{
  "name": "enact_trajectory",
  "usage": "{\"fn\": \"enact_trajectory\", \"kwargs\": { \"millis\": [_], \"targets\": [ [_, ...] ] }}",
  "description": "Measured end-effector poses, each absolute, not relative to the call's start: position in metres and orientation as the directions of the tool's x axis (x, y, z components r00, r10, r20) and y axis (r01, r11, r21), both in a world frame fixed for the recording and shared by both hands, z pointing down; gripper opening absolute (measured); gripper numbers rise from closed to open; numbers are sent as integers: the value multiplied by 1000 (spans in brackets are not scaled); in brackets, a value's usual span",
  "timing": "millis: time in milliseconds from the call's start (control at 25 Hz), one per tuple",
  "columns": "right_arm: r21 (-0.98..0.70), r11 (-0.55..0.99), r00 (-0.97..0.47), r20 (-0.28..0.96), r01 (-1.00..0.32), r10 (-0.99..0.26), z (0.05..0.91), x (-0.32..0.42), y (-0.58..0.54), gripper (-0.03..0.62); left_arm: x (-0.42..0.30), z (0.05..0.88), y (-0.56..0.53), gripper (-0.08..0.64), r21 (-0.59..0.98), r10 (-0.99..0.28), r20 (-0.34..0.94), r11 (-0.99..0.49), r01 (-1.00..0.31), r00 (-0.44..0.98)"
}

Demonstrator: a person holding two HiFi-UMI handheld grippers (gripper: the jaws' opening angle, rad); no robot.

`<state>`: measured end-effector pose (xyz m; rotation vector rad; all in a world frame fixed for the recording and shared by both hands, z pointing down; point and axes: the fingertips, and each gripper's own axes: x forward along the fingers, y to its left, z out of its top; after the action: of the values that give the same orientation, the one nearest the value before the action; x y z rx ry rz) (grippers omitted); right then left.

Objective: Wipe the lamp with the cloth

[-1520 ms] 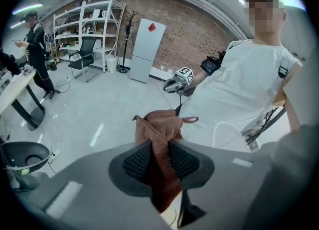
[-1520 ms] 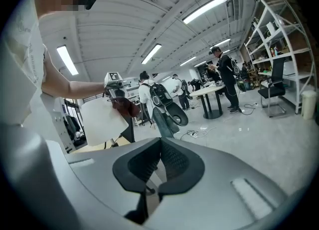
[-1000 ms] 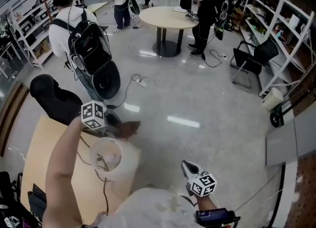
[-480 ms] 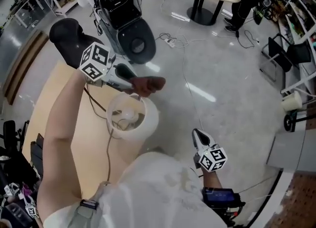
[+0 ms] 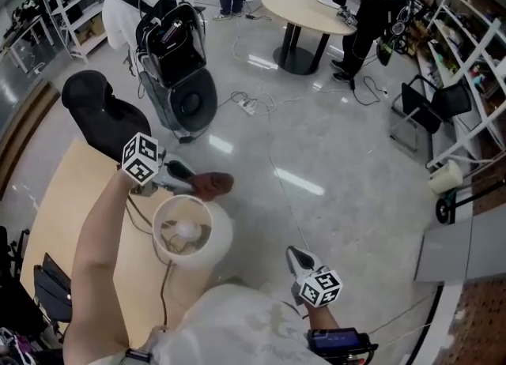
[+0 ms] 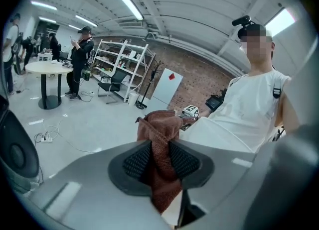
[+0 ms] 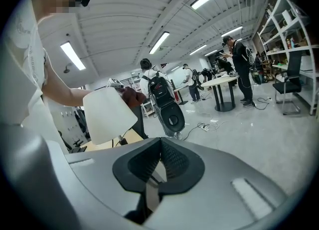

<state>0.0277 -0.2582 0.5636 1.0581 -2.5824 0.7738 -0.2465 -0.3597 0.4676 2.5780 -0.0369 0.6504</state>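
Observation:
The lamp's white shade (image 5: 207, 246) stands on the wooden table (image 5: 67, 213), and I look down into its open top at the bulb. My left gripper (image 5: 195, 182) is shut on a red-brown cloth (image 5: 213, 185) just beyond the shade's far rim. In the left gripper view the cloth (image 6: 159, 127) is bunched between the black pads (image 6: 135, 160) of the left gripper (image 6: 160, 160). My right gripper (image 5: 297, 258) hangs low at the right, apart from the lamp. The right gripper view shows the right gripper (image 7: 159, 160) shut and empty, with the shade (image 7: 107, 112) and cloth (image 7: 132, 96) ahead.
A black chair back (image 5: 99, 114) stands past the table. A person with a black backpack (image 5: 170, 47) is just beyond it. Cables (image 5: 253, 107) lie on the grey floor. A round table (image 5: 308, 9), a folding chair (image 5: 431, 103) and shelves (image 5: 474, 47) stand farther off.
The head view has swung about. My left gripper has shifted and rolled with the cloth, staying by the shade's far rim. The right gripper stays low near my torso.

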Motion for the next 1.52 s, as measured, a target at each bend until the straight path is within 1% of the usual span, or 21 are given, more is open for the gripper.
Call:
{"fn": "enact_trajectory", "kwargs": {
  "millis": [200,320,400,560,680,800,920,1200,1400,1520],
  "targets": [
    [-365,608,-708,395,-706,-585,557,27,-269,14,-258,496,-370,107,464,-8,454,-852,-244,891],
    [-361,618,-715,394,-699,-578,556,29,-274,14,-266,503,-374,107,446,-79,466,-839,-311,881],
    [-363,625,-722,393,-691,-570,559,27,-274,14,-277,500,-371,107,430,-136,448,-834,-346,884],
    [-350,646,-734,367,-678,-572,559,17,-293,14,-298,444,-384,109,351,-259,340,-857,-377,904],
    [-359,664,-751,390,-656,-532,558,12,-287,14,-297,396,-367,109,327,-326,254,-857,-398,911],
    [-371,683,-772,398,-629,-495,556,2,-283,14,-295,364,-345,109,310,-340,199,-868,-388,919],
    [-362,705,-786,386,-610,-483,545,-10,-280,14,-296,358,-331,109,314,-342,185,-868,-385,921],
    [-358,714,-792,389,-601,-472,543,-18,-272,14,-316,385,-335,107,428,-394,126,-806,-408,910],
    [-362,709,-788,399,-606,-470,546,-14,-268,14,-325,433,-337,109,521,-409,172,-734,-435,896],
    [-362,707,-787,398,-607,-472,546,-13,-270,14,-333,453,-338,109,562,-444,177,-687,-461,878]
  ]
}}
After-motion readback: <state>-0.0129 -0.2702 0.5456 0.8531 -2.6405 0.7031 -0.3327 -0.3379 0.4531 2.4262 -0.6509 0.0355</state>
